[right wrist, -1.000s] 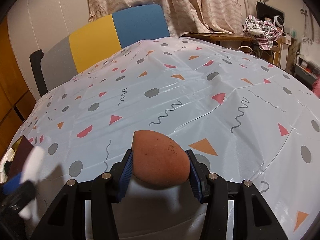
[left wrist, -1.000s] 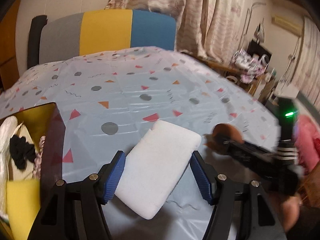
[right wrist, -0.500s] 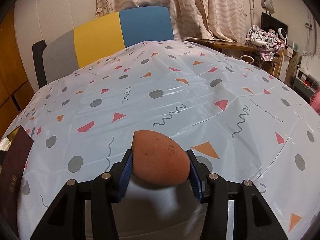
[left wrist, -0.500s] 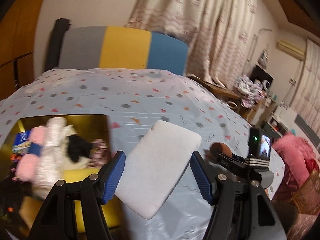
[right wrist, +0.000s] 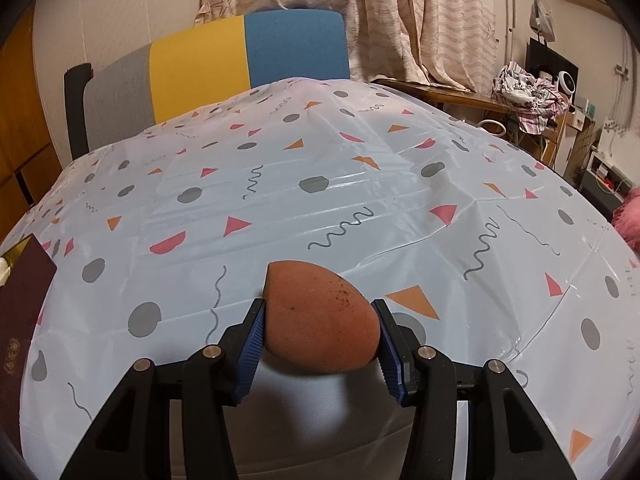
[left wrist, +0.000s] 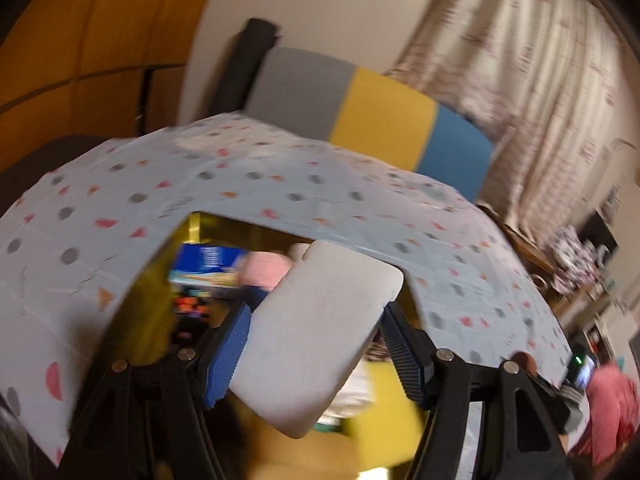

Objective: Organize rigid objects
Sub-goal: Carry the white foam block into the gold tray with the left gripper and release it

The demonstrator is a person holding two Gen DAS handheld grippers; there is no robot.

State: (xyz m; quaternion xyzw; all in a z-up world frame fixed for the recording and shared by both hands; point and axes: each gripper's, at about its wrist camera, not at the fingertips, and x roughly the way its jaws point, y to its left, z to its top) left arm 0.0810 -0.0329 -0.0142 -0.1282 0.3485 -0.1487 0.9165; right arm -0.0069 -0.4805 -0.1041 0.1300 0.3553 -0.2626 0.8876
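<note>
My left gripper (left wrist: 316,344) is shut on a white rectangular sponge (left wrist: 320,336) and holds it above the open gold-lined box (left wrist: 192,224), which holds several things such as a blue packet (left wrist: 208,260) and a pink piece (left wrist: 268,268). This view is blurred. My right gripper (right wrist: 320,336) is shut on a brown egg-shaped sponge (right wrist: 320,320) just above the patterned tablecloth (right wrist: 320,184). The box's dark red side (right wrist: 20,312) shows at the far left of the right wrist view.
A grey, yellow and blue chair back (right wrist: 224,64) stands behind the table. Curtains (right wrist: 380,12) hang beyond it. A cluttered side table (right wrist: 520,92) is at the right. The right gripper's body (left wrist: 536,384) shows low right in the left wrist view.
My left gripper has swung left with the white sponge, from over the cloth to over the open box. My right gripper holds the brown sponge almost still.
</note>
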